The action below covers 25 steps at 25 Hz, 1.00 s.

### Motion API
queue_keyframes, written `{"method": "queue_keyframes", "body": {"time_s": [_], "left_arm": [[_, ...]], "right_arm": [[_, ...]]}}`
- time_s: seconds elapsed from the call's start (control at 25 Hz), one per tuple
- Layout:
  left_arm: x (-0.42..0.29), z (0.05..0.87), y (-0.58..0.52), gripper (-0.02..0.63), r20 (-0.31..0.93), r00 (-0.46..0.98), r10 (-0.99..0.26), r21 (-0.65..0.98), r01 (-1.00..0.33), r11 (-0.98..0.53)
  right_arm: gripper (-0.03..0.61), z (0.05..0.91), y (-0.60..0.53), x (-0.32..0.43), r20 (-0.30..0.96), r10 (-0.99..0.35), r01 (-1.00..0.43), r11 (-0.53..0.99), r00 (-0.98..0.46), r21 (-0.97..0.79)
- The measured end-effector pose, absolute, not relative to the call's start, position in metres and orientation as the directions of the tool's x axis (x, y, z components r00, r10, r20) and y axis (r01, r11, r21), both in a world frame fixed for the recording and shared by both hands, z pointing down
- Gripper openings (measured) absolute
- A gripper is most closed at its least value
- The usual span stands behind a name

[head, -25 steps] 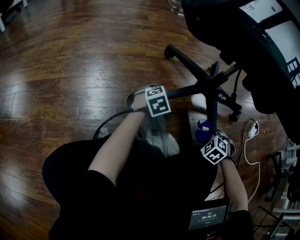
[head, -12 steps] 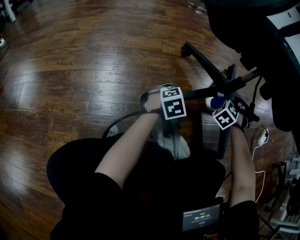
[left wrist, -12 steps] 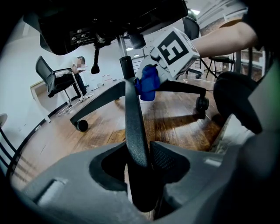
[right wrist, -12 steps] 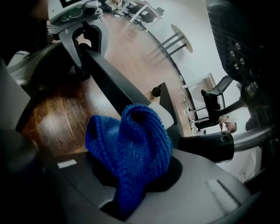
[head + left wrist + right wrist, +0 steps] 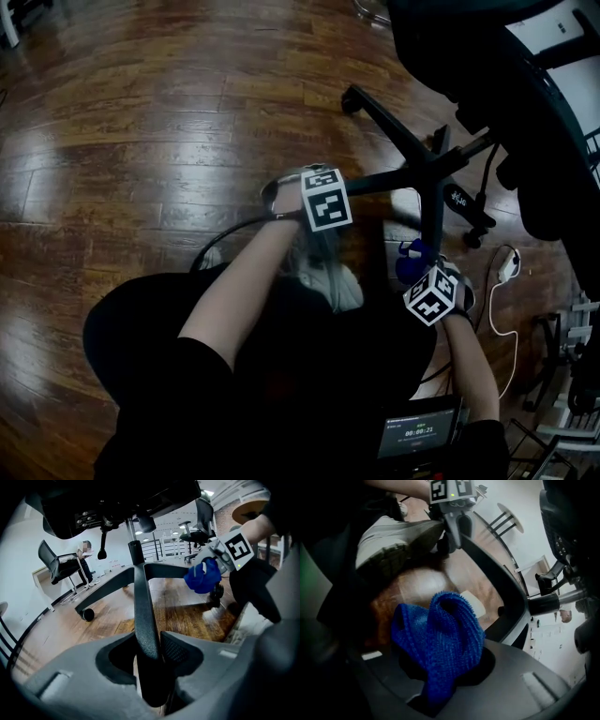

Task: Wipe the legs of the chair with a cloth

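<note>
Head view: a chair leg (image 5: 375,180) is reached by the left gripper (image 5: 286,192); the blue cloth (image 5: 410,260) is held near a second leg (image 5: 429,214), possibly touching. Left gripper view: the chair leg is clamped between the jaws. Right gripper view: the blue cloth is pinched by the right gripper (image 5: 440,681).

Glossy wooden plank floor (image 5: 141,122), a white wall (image 5: 21,536), another office chair (image 5: 57,565).

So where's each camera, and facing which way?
Head view: on the head, facing steeply down at the floor; both forearms show.
Left gripper view: on left gripper, along jaws clamped on a chair leg.
Right gripper view: on right gripper, past its gripped blue cloth; a shoe shows.
All three show the cloth.
</note>
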<state>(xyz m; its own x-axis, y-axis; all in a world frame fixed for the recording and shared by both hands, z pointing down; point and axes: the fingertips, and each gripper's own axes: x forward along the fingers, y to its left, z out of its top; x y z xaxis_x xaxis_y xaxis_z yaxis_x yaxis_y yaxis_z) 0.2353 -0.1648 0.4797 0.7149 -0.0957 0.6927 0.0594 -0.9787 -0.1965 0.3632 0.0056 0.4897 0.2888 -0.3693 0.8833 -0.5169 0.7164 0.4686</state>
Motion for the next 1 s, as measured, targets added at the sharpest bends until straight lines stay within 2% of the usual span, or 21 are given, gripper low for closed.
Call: {"method": "queue_keyframes", "body": {"time_s": [0.16, 0.36, 0.72, 1.0], "left_arm": [[0.235, 0.480, -0.165, 0.152, 0.694, 0.713, -0.099, -0.199, 0.057, -0.978], [0.236, 0.480, -0.165, 0.152, 0.696, 0.712, -0.096, -0.191, 0.055, -0.980], [0.237, 0.477, -0.164, 0.152, 0.690, 0.719, -0.084, -0.178, 0.056, -0.982], [0.235, 0.476, -0.164, 0.152, 0.686, 0.723, -0.082, -0.177, 0.057, -0.982]], "right_arm": [[0.074, 0.493, 0.030, 0.359, 0.900, -0.353, -0.560, 0.705, 0.256, 0.435], [0.074, 0.494, 0.015, 0.363, 0.904, -0.342, -0.548, 0.718, 0.258, 0.429], [0.074, 0.454, -0.127, 0.397, 0.772, -0.548, -0.516, 0.582, 0.323, 0.629], [0.074, 0.446, -0.148, 0.398, 0.737, -0.576, -0.495, 0.553, 0.354, 0.670]]}}
